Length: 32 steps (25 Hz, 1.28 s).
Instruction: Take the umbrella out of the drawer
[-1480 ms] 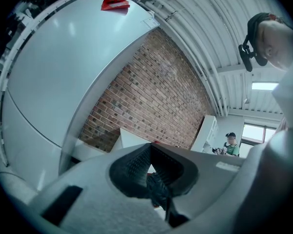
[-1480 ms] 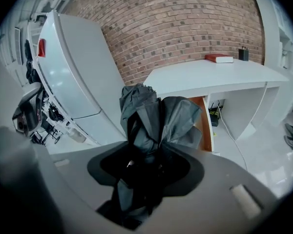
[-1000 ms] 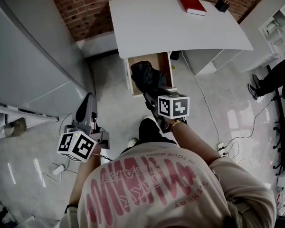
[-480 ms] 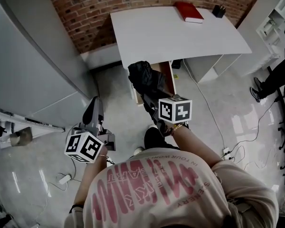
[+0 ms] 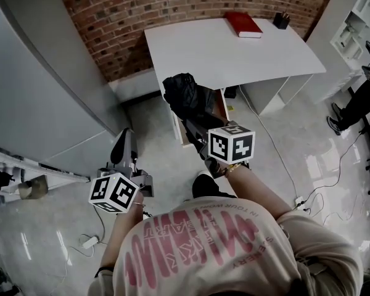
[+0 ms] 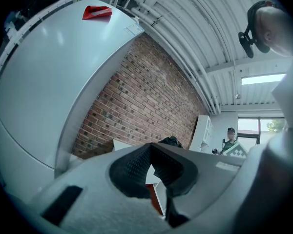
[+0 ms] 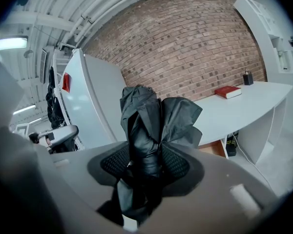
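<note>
The black folded umbrella (image 5: 182, 94) (image 7: 146, 121) is clamped between the pads of my right gripper (image 5: 194, 128) (image 7: 145, 162). It is held up above the open wooden drawer (image 5: 217, 101) under the white desk (image 5: 234, 54), with loose fabric bunched above the jaws and its top overlapping the desk's front edge. My left gripper (image 5: 123, 145) (image 6: 150, 152) hangs off to the left over the floor, level, its pads together at the tips with nothing in them.
A red book (image 5: 243, 24) and a black pen holder (image 5: 282, 21) lie at the desk's back. A tall grey cabinet (image 5: 37, 85) fills the left and white shelves (image 5: 357, 17) the right. Cables (image 5: 296, 199) trail on the floor. A seated person (image 5: 365, 97) is at the far right.
My right gripper has risen with the umbrella, lifting it from the drawer mouth up to the desk edge. The left gripper has risen a little.
</note>
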### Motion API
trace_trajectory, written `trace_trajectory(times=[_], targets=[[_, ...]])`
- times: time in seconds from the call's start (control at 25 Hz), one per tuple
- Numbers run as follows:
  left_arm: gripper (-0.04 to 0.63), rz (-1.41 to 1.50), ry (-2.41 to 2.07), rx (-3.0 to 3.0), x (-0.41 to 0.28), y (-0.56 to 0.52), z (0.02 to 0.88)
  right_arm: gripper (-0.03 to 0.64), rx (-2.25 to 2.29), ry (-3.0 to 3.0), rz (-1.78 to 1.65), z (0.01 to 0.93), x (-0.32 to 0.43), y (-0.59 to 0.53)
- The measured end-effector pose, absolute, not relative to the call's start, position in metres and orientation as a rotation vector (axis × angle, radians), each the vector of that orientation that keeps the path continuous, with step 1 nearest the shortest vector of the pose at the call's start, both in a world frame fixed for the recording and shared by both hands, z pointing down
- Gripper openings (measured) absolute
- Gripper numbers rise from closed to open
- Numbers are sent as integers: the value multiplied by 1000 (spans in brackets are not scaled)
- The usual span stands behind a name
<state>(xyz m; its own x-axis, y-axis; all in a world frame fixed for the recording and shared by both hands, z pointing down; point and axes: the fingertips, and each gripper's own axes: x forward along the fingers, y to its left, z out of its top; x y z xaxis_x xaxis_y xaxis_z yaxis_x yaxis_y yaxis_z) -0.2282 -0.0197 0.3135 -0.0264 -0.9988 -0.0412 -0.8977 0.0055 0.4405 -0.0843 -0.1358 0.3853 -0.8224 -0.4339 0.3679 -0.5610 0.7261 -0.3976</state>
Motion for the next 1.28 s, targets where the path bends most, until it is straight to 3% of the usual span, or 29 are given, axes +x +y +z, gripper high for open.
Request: trace_trajectory(times=[1.28], targets=[[2,-514,-2010,2132,-217,-24,259,210,756,-3032,614,254,-102,-111]])
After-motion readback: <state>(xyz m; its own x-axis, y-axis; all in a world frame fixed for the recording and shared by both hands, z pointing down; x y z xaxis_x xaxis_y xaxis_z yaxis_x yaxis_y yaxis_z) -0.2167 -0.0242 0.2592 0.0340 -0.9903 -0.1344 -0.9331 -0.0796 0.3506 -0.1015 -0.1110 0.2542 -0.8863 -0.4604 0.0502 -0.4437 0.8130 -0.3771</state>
